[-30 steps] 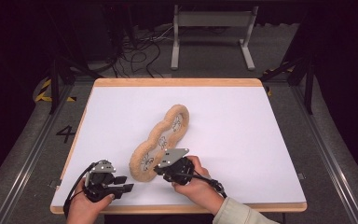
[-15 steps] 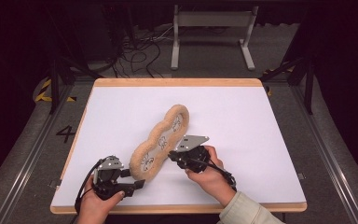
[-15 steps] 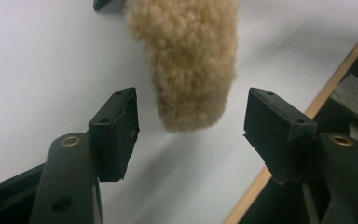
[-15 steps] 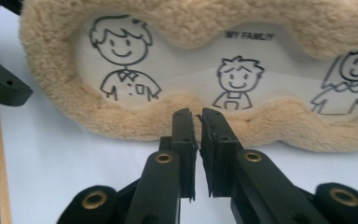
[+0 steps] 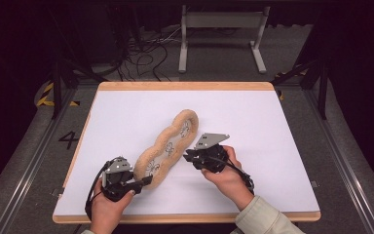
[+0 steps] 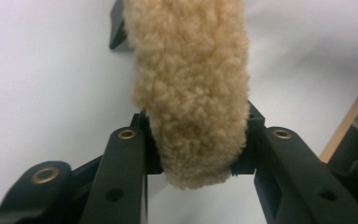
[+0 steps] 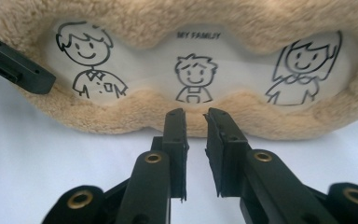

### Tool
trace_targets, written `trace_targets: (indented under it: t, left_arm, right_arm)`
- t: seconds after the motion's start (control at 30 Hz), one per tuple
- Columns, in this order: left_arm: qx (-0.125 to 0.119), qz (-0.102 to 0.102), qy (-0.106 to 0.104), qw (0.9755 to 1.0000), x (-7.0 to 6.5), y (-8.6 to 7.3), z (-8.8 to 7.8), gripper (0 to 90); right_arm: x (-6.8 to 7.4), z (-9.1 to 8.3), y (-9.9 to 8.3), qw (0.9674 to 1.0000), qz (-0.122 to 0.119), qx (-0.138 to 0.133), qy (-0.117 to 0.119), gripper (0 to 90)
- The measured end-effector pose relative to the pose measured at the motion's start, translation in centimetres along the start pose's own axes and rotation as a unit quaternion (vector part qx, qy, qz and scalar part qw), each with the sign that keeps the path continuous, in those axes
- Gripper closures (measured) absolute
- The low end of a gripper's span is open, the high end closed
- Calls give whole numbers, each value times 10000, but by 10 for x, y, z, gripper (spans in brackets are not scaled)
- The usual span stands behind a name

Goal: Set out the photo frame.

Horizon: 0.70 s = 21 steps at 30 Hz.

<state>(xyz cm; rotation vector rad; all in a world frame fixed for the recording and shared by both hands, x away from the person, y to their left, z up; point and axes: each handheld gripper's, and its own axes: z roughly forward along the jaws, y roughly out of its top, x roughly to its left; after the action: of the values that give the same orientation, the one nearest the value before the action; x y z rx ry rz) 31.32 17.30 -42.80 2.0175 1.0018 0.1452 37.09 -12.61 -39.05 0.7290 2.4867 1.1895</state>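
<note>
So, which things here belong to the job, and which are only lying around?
In the job:
- plush frame
- left gripper, clamped on its end
- right gripper, beside its edge

Only around:
- table
- cables
- metal stand

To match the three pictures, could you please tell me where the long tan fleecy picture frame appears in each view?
High view: the long tan fleecy picture frame lies slantwise at the table's middle.
Left gripper view: its end sits between the jaws, centre.
Right gripper view: it spans the top.
Shared landmark: the white tabletop.
</note>
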Motion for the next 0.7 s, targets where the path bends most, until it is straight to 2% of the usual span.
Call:
trace_targets:
  t: [0.03, 0.17, 0.3, 0.33, 0.43, 0.6, 0.67, 0.7]
  left_arm:
    - [0, 0, 0, 10000, 0, 0, 0, 667]
    - [-29, -80, -77, 9999, 4, -1, -1, 671]
    - [-22, -56, -99, 9999, 5, -1, 0, 671]
    - [-29, -46, -127, 9999, 6, -2, 0, 670]
    - [-67, -59, -149, 9998, 7, -3, 0, 670]
    - [-78, -54, -166, 9998, 7, -4, 0, 670]
    - [-86, -32, -154, 9998, 7, -4, 0, 669]
    - [-119, 31, -132, 9998, 8, -5, 0, 669]
  right_arm:
    - [0, 0, 0, 10000, 0, 0, 0, 774]
    - [-16, -5, 7, 9999, 114, -32, -79, 750]
    - [-38, -5, 12, 9992, 251, 41, -300, 722]
    - [-44, -4, 12, 9992, 267, 13, -307, 707]
    - [-64, 5, 12, 9985, 447, 152, -265, 672]
    - [-80, 18, 19, 9981, 330, 245, -463, 616]
    - [-83, 20, 20, 9980, 322, 262, -486, 614]
    - [-90, 28, 21, 9976, 255, 310, -564, 607]
